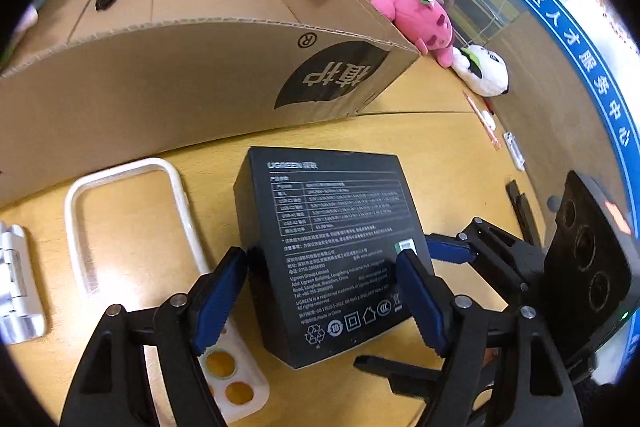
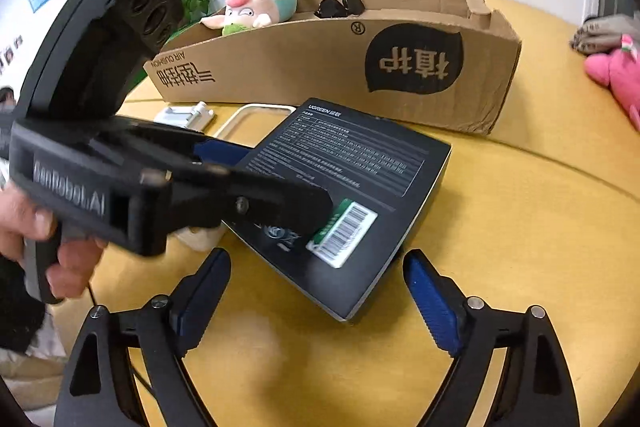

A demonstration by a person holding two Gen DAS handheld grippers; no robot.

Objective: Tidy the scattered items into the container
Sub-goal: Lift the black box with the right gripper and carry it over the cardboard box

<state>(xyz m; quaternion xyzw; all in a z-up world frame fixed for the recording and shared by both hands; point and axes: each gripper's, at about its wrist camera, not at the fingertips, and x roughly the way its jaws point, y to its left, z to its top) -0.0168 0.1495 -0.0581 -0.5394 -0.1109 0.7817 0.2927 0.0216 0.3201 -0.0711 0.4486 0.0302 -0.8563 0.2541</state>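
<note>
Nearest: left gripper [image 1: 322, 301], jaws apart, straddling the black UGREEN box [image 1: 328, 251] flat mid-desk, pads not yet pressing. Right gripper [image 2: 316, 301] also agape, empty, just short of the box's near corner. Best squeezed squarely across both sides, then lifted over the cardboard box [image 2: 320, 67] wall behind. White frame [image 1: 132, 223] and white paint palette [image 1: 232, 375] close left; pink plush [image 1: 420, 23] at far edge.

Yellow wooden table [image 1: 440, 131], open cardboard box [image 1: 192, 75] at the back, black product box [image 1: 332, 247] in front, white frame [image 1: 128, 219] and white folded stand [image 1: 16, 275] beside it, pink plush [image 1: 420, 23], panda plush [image 1: 484, 71], pens [image 1: 486, 121] lay along the far edge.
</note>
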